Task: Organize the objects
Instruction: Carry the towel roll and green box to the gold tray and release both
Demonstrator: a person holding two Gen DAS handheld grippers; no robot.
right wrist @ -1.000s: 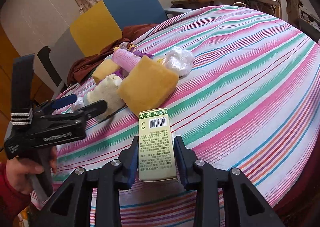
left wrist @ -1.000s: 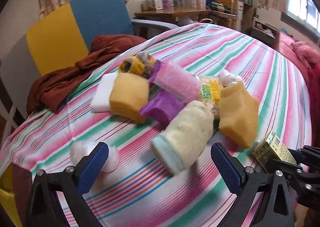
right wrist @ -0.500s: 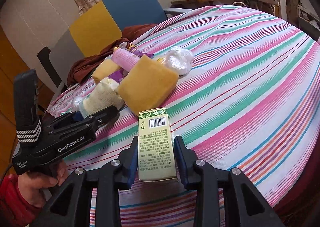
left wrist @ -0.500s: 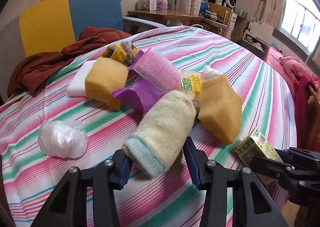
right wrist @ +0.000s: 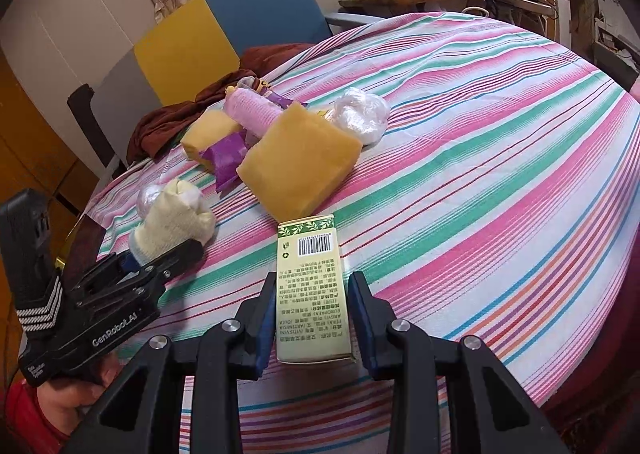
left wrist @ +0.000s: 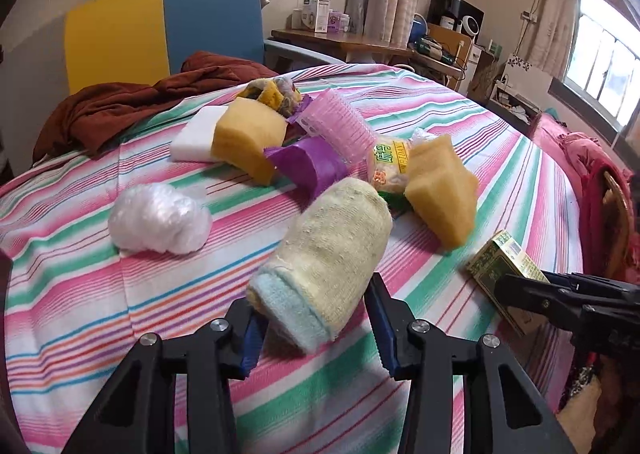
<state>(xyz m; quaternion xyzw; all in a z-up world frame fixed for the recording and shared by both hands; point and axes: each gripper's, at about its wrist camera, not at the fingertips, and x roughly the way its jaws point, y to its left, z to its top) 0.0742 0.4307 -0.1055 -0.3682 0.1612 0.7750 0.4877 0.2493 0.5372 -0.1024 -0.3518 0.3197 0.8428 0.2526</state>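
Note:
My left gripper point(left wrist: 316, 324) is shut on a rolled cream towel point(left wrist: 324, 254) with a pale blue end, held just above the striped tablecloth point(left wrist: 120, 294). The towel also shows in the right wrist view point(right wrist: 172, 222), in the left gripper point(right wrist: 160, 254). My right gripper point(right wrist: 312, 318) is shut on a green box point(right wrist: 312, 290) with a barcode, which rests on the cloth. The box shows at the right of the left wrist view point(left wrist: 502, 266).
A pile lies mid-table: two yellow sponges point(left wrist: 248, 138) point(left wrist: 440, 186), a white sponge point(left wrist: 192, 136), a purple packet point(left wrist: 308, 166), a pink roll point(left wrist: 336, 126), a snack bag point(left wrist: 390, 162). A clear plastic ball point(left wrist: 158, 218) lies left. A brown cloth point(left wrist: 120, 106) and chair point(left wrist: 160, 26) stand behind.
My left gripper closed on the cream towel and pulled it back from the pile toward the table edge. My right gripper stayed still on the green box.

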